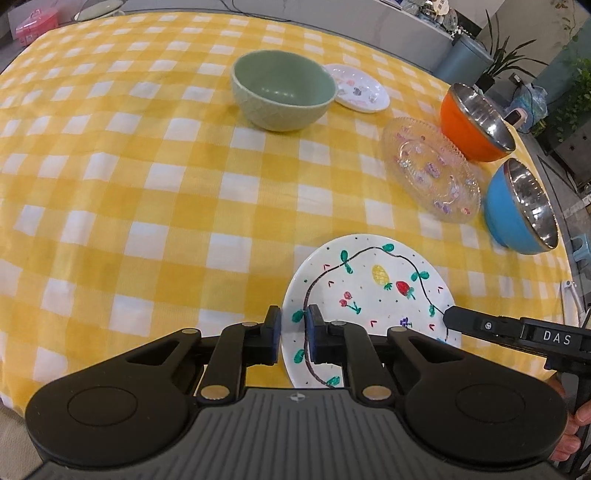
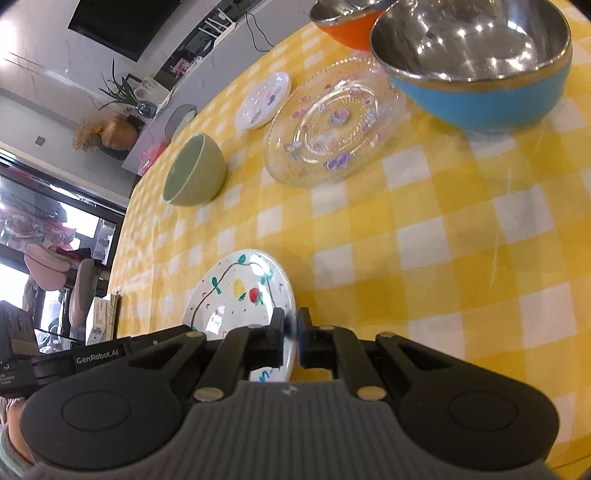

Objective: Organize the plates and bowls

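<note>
A white plate painted with fruit and vines (image 1: 369, 280) (image 2: 240, 291) is held between both grippers just above the yellow checked tablecloth (image 1: 147, 184). My left gripper (image 1: 293, 317) is shut on its left rim, with the blue pads on either side of the edge. The right gripper (image 2: 291, 321) is shut on the opposite rim and reaches in from the right in the left wrist view (image 1: 452, 317). Farther off stand a green bowl (image 1: 284, 96) (image 2: 195, 170), a small white plate (image 1: 364, 88), a clear glass plate (image 1: 432, 170), an orange bowl (image 1: 469, 129) and a blue bowl (image 1: 513, 218).
The table edge runs close behind the orange and blue bowls on the right. A pink box (image 1: 37, 22) lies beyond the far left corner. A bin (image 1: 465, 59) and potted plants (image 1: 498, 51) stand off the table. Bare cloth stretches across the left half.
</note>
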The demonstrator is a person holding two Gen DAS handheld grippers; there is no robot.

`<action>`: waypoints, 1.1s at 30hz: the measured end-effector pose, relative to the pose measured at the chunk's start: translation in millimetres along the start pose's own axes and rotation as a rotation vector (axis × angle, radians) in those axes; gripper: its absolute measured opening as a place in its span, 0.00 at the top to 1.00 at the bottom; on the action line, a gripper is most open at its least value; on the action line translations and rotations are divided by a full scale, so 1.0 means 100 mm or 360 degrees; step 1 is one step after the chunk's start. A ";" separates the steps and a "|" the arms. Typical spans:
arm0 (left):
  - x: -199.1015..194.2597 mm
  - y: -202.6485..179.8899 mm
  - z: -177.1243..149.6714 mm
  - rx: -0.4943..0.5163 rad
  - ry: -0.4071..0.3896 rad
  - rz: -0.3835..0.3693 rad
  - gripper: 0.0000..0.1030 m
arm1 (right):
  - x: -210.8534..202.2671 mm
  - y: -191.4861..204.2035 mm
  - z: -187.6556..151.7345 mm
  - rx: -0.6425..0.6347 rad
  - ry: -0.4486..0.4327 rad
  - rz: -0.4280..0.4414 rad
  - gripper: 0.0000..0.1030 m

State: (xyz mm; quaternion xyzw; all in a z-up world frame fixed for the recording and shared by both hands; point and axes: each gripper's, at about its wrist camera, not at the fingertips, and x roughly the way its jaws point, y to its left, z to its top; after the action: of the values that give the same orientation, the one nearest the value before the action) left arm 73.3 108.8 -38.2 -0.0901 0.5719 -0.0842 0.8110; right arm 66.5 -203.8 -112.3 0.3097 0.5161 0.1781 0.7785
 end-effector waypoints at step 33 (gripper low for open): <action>-0.06 -0.21 0.19 0.0081 -0.0088 0.0006 0.70 | -0.06 0.14 0.08 -0.0120 -0.0123 -0.0104 0.75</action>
State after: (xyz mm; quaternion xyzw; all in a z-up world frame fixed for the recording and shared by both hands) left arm 88.8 90.9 -21.4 -0.0707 0.5470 -0.0945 0.8287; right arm 71.7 -198.8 -96.6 0.2699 0.4884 0.1598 0.8143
